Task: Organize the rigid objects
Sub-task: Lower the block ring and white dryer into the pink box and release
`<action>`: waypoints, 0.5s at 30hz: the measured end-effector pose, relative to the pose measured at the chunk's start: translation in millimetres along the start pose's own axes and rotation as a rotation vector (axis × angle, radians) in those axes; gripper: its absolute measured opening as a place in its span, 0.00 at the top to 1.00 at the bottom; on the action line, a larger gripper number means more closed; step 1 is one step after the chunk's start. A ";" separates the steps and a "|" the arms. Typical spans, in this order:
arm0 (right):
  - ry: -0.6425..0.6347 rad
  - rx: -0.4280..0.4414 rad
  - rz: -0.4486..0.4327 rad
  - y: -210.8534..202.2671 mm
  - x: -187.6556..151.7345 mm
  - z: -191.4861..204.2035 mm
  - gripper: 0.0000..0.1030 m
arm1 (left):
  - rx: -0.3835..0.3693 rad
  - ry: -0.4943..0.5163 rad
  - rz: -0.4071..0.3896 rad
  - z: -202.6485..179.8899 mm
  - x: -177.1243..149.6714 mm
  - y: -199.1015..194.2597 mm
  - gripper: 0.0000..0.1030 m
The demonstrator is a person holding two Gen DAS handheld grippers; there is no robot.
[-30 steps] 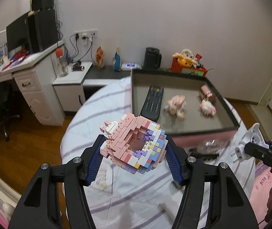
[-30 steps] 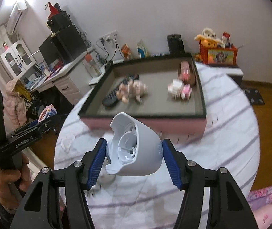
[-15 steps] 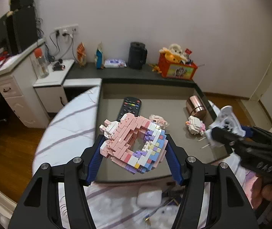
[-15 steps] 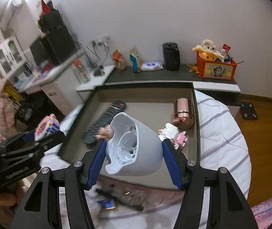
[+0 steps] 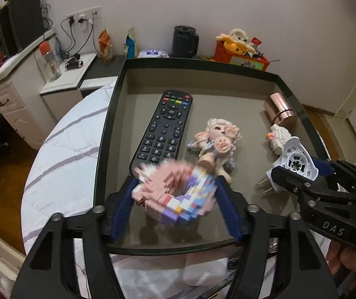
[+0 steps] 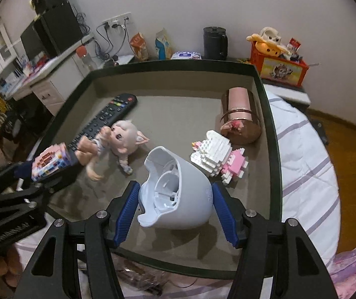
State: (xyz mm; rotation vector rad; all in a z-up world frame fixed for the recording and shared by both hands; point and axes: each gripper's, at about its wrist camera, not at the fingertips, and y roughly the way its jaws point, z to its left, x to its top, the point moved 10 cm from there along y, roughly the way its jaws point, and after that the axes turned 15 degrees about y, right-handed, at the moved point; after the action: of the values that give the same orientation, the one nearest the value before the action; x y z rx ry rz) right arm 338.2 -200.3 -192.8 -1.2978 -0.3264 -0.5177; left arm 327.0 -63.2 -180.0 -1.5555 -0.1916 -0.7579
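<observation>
Since the pink-and-pastel toy-brick donut (image 5: 175,194) is just little studs pressed together, it's light and stiff but crumbly, so squeezing its flat sides beats pinching the rim. The left gripper (image 5: 175,199) has just been opening; its jaws stand spread, the blurred donut loose between them, low over the near end of the shallow dark-rimmed tray (image 5: 108,124), just short of the black remote control (image 5: 164,129). The right gripper (image 6: 175,199) pinches the smooth white plastic plug-in housing (image 6: 178,196) by its rounded sides, also over the tray's near end. That shell looks slippery and hollow, so hold gently.
</observation>
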 end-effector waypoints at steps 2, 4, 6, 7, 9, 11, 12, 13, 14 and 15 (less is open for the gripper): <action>-0.015 -0.015 -0.006 0.2 -1.7 -0.4 0.34 | 0.009 0.007 -0.019 -0.3 -0.2 -6.7 0.13; -0.010 -0.012 -0.023 -3.6 -1.7 -0.7 0.17 | 0.033 0.019 -0.041 0.2 0.0 -16.7 0.05; 0.000 -0.013 -0.036 -8.3 -1.8 -1.9 0.17 | 0.044 0.022 -0.060 0.3 -0.1 -26.5 0.01; 0.011 -0.004 -0.033 -10.1 -2.6 -2.5 0.16 | 0.056 0.023 -0.069 1.5 -0.4 -32.7 0.01; 0.031 0.000 -0.040 -17.3 -3.9 -4.8 0.07 | 0.075 0.024 -0.089 3.8 -1.6 -46.1 0.00; 0.048 0.027 -0.049 -26.1 -4.5 -3.8 0.00 | 0.088 0.015 -0.108 5.9 -4.0 -61.0 0.00; 0.064 0.039 -0.061 -33.4 -4.4 -4.7 0.00 | 0.100 0.012 -0.124 6.9 -5.8 -71.1 0.00; 0.075 0.047 -0.071 -39.4 -4.1 -5.1 0.00 | 0.112 0.011 -0.135 8.0 -8.2 -79.7 0.00; 0.091 0.063 -0.082 -48.0 -4.5 -5.0 0.00 | 0.125 0.007 -0.147 9.4 -10.2 -88.5 0.00; 0.102 0.078 -0.089 -55.0 -5.0 -4.3 0.00 | 0.136 0.001 -0.161 11.1 -12.9 -98.9 0.00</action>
State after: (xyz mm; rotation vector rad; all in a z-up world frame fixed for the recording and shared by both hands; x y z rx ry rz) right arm 304.2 -213.4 -151.1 -1.1813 -0.3171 -0.6385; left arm 267.1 -33.4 -105.2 -1.4227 -0.3637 -0.8537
